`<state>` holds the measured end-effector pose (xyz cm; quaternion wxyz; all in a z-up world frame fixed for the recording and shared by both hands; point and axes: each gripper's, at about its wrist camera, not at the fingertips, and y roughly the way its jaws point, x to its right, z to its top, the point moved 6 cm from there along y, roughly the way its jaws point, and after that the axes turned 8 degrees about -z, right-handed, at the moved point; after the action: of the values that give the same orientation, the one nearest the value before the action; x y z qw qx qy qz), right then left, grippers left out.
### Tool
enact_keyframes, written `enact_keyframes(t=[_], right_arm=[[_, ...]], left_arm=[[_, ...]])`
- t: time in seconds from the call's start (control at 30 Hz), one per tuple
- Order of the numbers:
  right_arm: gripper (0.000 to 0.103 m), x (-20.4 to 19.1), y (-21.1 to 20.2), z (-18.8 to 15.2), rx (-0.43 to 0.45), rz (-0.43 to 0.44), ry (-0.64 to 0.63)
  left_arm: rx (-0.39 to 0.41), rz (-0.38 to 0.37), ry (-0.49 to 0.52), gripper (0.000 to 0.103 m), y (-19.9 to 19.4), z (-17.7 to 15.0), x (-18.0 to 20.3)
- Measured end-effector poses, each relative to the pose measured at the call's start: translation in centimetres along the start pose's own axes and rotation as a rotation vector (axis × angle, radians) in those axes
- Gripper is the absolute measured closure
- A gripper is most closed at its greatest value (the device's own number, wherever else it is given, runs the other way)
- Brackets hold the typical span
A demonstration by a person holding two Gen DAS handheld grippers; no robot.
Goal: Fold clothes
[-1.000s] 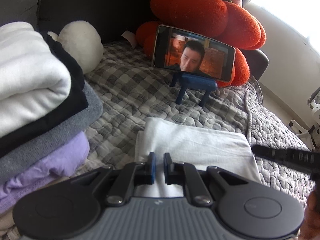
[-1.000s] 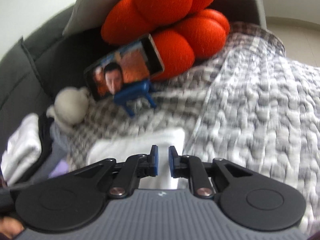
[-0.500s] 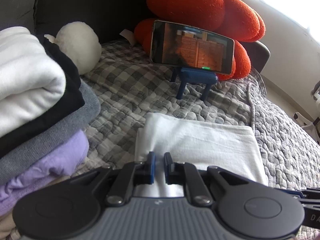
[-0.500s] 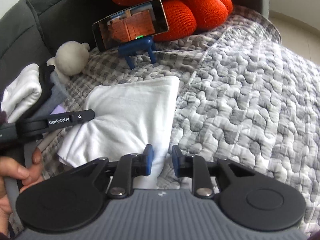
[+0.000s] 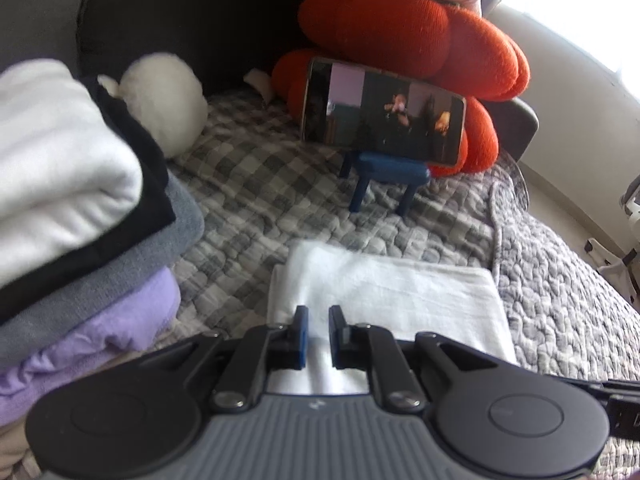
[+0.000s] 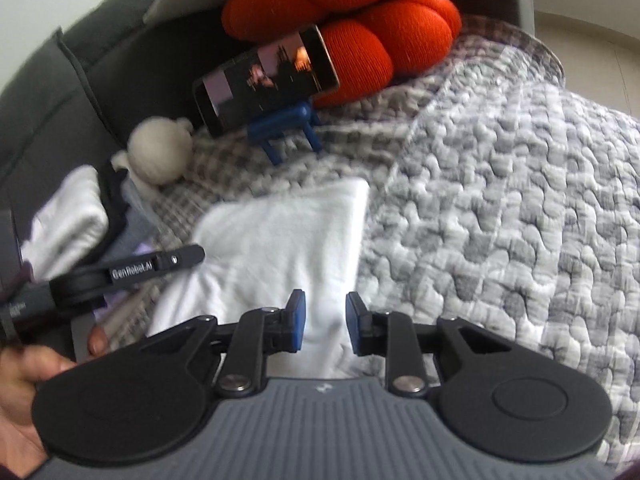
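left tool (image 5: 318, 330) pinches the folded white cloth (image 5: 384, 292) w/ near-closed jaws to keep it flat on the grey quilted blanket (image 6: 500, 200); right tool (image 6: 324, 326), jaws just opened, is open & holds nothing.

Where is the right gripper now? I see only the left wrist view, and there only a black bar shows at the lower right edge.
Observer: The right gripper hangs at the near right edge of the white cloth. Its jaws have just been opening.
Operator: Is cloth between them?
Observer: The edge of the cloth shows in the gap, but the pads do not press on it.
Operator: And how does my left gripper look from that side?
Observer: The tip of the left gripper is at the left edge of the cloth, and a hand holds its handle.
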<state>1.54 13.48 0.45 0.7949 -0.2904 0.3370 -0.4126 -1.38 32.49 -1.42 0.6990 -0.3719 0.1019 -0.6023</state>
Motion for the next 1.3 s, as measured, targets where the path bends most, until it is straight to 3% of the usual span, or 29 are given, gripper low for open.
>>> enact_keyframes(t=[0.37,0.5,0.67,0.8,0.9,0.97,1.07,1.23,1.3], right_arm=[[0.078,0.5,-1.1,1.2,0.060,0.044,0.062],[0.078,1.2,-0.3,1.0,0.019,0.045,0.102],[0.078,0.9,0.3,0.7,-0.014,0.079,0.100],[0.078,0.1,1.4,-0.4,-0.078,0.108,0.085],[0.089,-0.1,2.4,-1.1,-0.120,0.078,0.063],[0.089,0.2,2.2,-0.8,-0.112,0.085,0.094],[0.076,1.4,1.5,-0.1,-0.060,0.075,0.137],[0.076,3.4,2.3,0.0,-0.079,0.061,0.229],[0.075,3.7,2.6,0.2,-0.075,0.103,0.260]], left_arm=[[-0.006,0.053,-0.017,0.092,-1.7,-0.9,3.0],[-0.092,0.132,-0.055,0.092,0.1,-2.4,2.3],[-0.096,0.143,-0.063,0.092,0.6,-3.0,2.1],[-0.094,0.124,-0.073,0.092,0.4,-3.1,1.8],[-0.093,0.097,-0.097,0.092,0.4,-3.2,1.4],[-0.091,0.081,-0.105,0.092,0.3,-3.2,1.2],[-0.089,0.060,-0.115,0.092,0.3,-3.2,0.9],[-0.091,0.031,-0.144,0.092,0.3,-3.2,0.4],[-0.092,0.023,-0.150,0.092,0.3,-3.2,0.3]])
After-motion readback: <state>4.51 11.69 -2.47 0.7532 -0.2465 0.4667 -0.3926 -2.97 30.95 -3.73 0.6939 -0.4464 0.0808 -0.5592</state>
